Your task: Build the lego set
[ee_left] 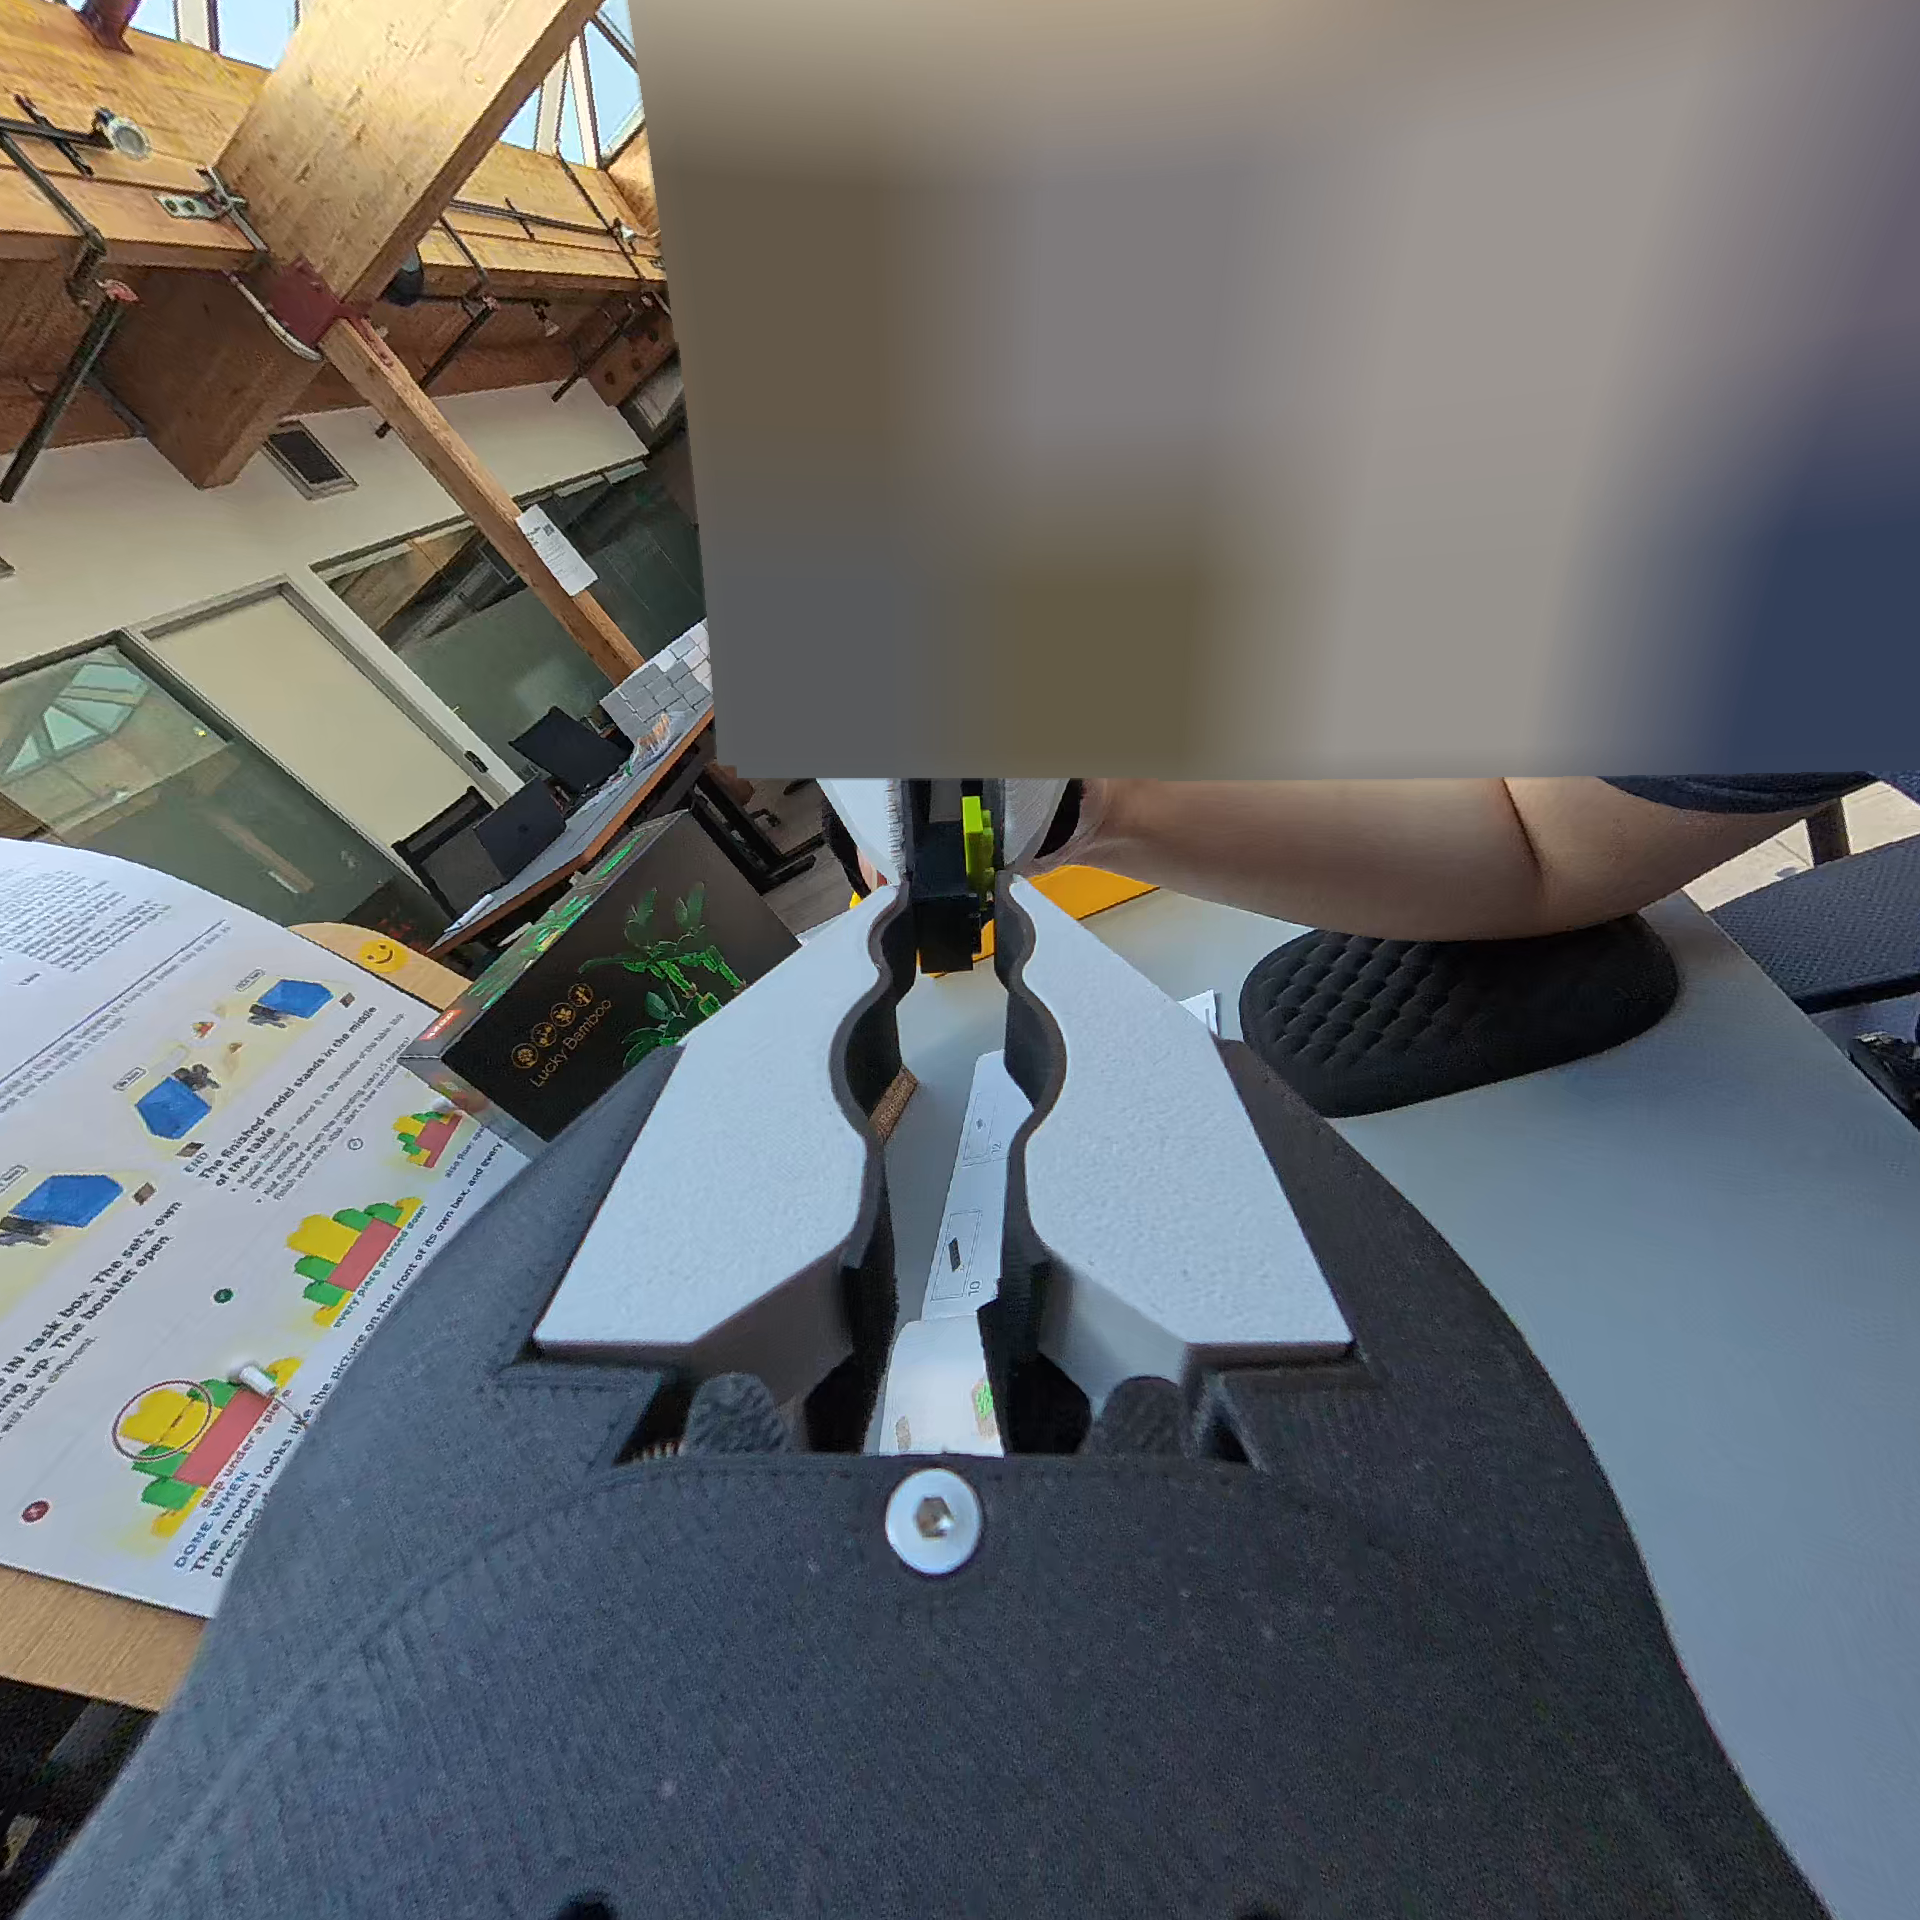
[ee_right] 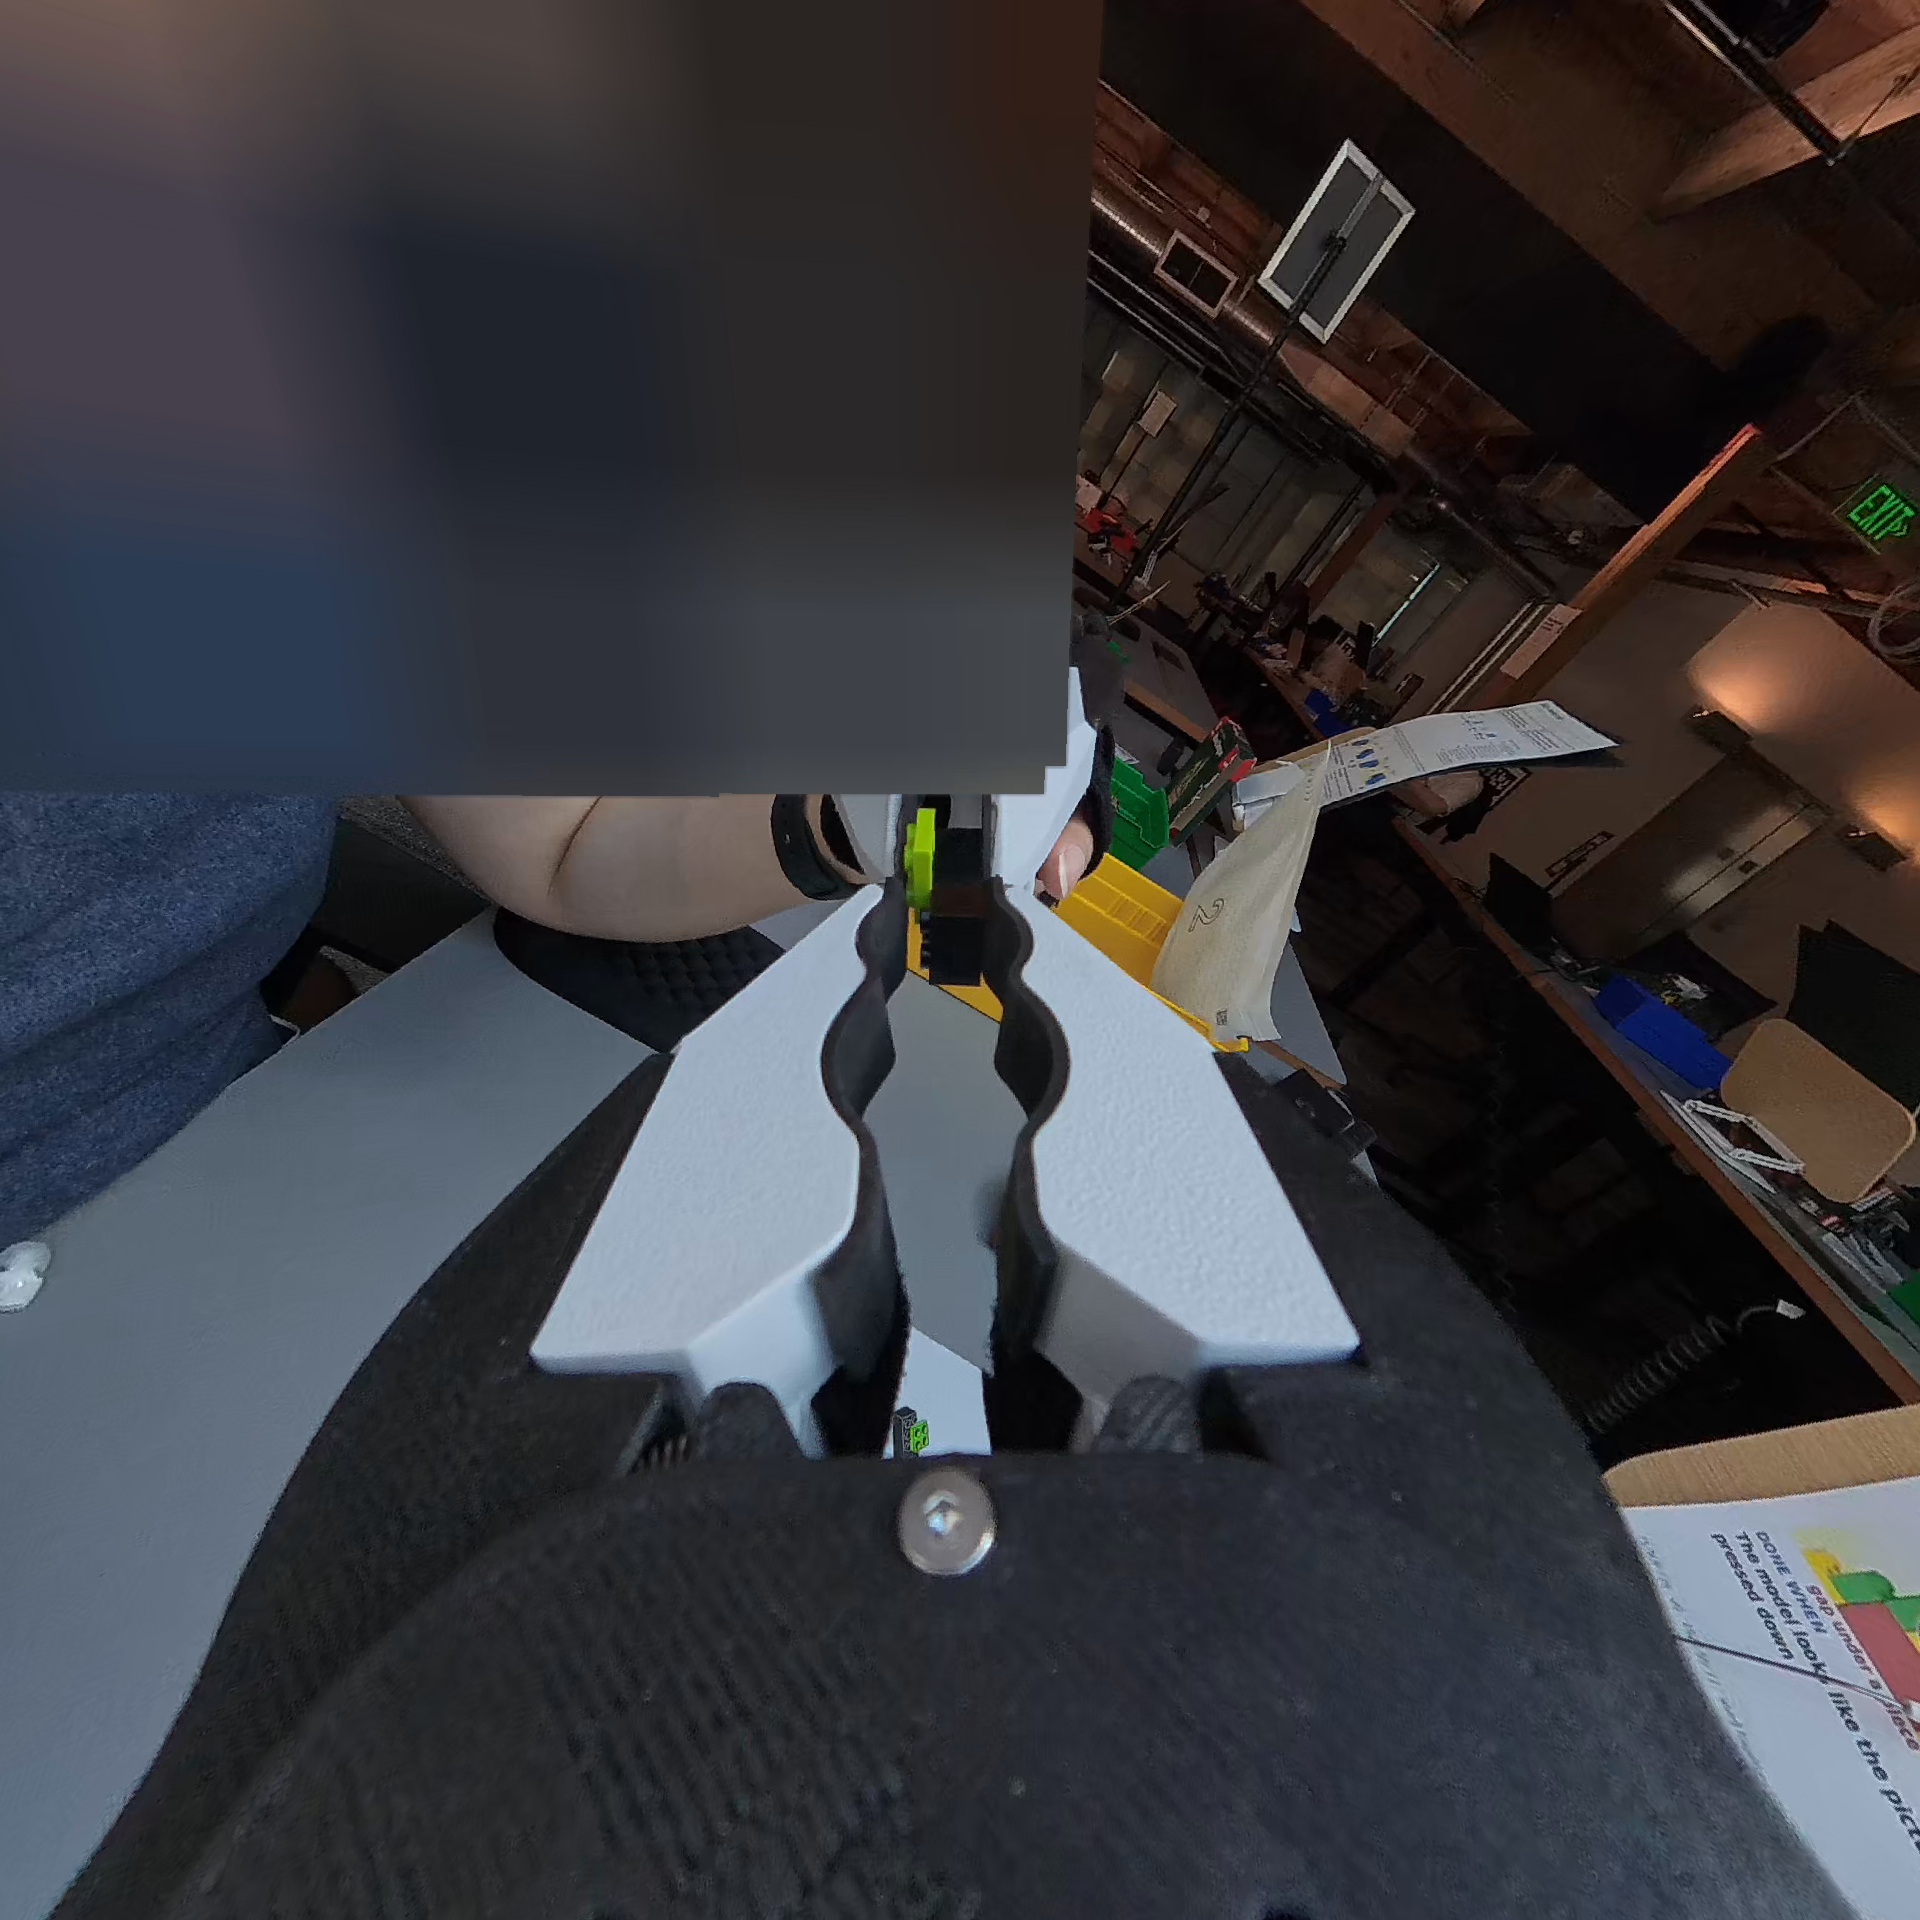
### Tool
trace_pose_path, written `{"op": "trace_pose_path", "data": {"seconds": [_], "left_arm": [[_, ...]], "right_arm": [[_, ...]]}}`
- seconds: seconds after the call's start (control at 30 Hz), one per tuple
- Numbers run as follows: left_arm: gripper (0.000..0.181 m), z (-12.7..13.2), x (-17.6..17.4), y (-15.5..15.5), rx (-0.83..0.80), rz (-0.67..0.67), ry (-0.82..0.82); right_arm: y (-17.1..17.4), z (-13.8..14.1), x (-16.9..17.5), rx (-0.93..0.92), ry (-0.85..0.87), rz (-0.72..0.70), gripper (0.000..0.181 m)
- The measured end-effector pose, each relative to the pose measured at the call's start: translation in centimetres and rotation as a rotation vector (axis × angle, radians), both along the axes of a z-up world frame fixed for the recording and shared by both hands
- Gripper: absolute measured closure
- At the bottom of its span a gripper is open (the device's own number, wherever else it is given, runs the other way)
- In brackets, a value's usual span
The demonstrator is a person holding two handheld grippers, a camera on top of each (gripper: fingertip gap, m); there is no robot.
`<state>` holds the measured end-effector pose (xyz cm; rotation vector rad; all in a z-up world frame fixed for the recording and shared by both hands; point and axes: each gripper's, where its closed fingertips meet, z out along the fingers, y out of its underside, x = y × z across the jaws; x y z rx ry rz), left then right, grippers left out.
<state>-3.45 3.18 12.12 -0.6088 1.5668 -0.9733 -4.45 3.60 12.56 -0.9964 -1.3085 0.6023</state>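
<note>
Both claws meet at frame centre, raised above the worktop (ee_left: 1558,1299), each pinching the same small lego assembly from opposite sides. Left claw (ee_left: 951,914): tips closed on the black brick stack (ee_left: 943,914) with a lime green piece (ee_left: 975,836) at its top. Right claw (ee_right: 948,914): tips closed on the same black stack (ee_right: 956,925), with the lime piece (ee_right: 920,857) on its left side in this view. The opposing claw's white fingers show just beyond the piece in each view.

Progress, as a judgement: early to middle. Only a few bricks are joined, and the build is far smaller than the plant pictured on the dark set box (ee_left: 603,997), centre-left in the left view. The current step looks like pressing or seating the lime piece on the black stack; most of the set is left.

Containers: a yellow bin (ee_right: 1127,914) sits right of centre behind the claws in the right view, contents not visible. A paper parts bag (ee_right: 1236,914) stands against it; cannot tell if it is empty. A green bin (ee_right: 1138,810) is farther back, contents unclear.

An instruction sheet (ee_left: 208,1195) lies at lower left in the left view, and booklet pages (ee_left: 971,1226) lie under the left claw. A black padded rest (ee_left: 1455,1008) carries the person's forearm (ee_left: 1403,842).
</note>
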Motion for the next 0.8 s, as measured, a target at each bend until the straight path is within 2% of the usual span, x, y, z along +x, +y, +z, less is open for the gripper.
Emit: {"op": "trace_pose_path", "data": {"seconds": [0.1,0.17,0.2,0.23,0.37,0.47,0.53,0.67,0.8], "left_arm": [[0.169,0.2,0.1,0.6,-0.040,0.016,0.004],[0.169,0.1,0.5,1.6,-0.154,0.042,0.039],[0.169,-0.1,0.7,2.3,-0.239,0.053,0.078],[0.169,-0.2,0.7,3.3,-0.341,0.073,0.098],[0.169,-2.0,0.2,6.5,-0.809,0.086,0.220],[0.170,-4.0,-0.7,6.6,-1.049,0.050,0.280],[0.170,-5.8,-1.7,7.1,-1.095,0.107,0.264],[0.170,-9.7,-3.5,6.0,-1.156,0.145,0.344],[0.169,-15.0,-5.1,4.5,-1.201,0.195,0.513]], "right_arm": [[0.7,0.2,0.2,-0.079,0.042,0.006,0.166],[2.0,0.2,0.7,-0.140,0.082,-0.034,0.160],[3.2,0.4,1.2,-0.145,0.106,-0.102,0.134],[4.3,0.3,1.9,-0.142,0.107,-0.175,0.117],[5.1,-0.8,3.1,0.027,-0.028,-0.329,0.127],[4.3,-3.2,0.8,0.135,-0.200,-0.315,0.136],[4.5,-4.8,-0.6,0.122,-0.266,-0.299,0.136],[4.8,-9.4,-2.0,-0.034,-0.373,-0.246,0.140],[3.0,-13.9,-3.0,-0.303,-0.271,-0.194,0.141]]}}
